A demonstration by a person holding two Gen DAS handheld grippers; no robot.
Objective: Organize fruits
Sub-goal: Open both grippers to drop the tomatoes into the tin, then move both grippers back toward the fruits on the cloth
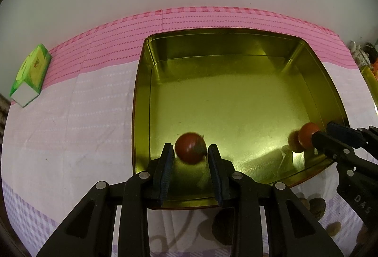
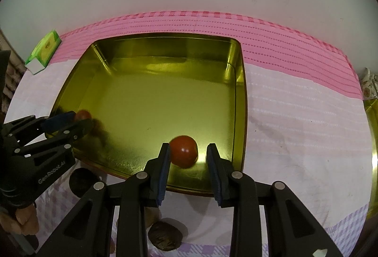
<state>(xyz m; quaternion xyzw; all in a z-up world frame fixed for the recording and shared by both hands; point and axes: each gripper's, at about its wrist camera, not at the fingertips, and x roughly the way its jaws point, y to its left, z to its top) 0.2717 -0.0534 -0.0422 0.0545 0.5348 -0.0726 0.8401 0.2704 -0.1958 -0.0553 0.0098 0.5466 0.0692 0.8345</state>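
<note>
A gold square tin tray (image 1: 236, 101) lies on the pink cloth; it also shows in the right wrist view (image 2: 153, 96). My left gripper (image 1: 191, 153) is open over the tray's near edge, with a small red tomato (image 1: 190, 147) between its fingertips, blurred, apart from the right pad. My right gripper (image 2: 189, 153) is open at the tray's near right corner, with a second red tomato (image 2: 183, 151) touching its left pad. Each gripper shows in the other's view: the right gripper (image 1: 319, 135) with its tomato (image 1: 307, 138), and the left gripper (image 2: 78, 121) with its tomato (image 2: 82, 115).
A green box (image 1: 30, 75) lies at the far left of the cloth (image 2: 295, 115). Dark brown round fruits (image 2: 165, 235) lie on the cloth in front of the tray, also in the left wrist view (image 1: 316, 206). A second gold tray edge (image 2: 373, 139) is at far right.
</note>
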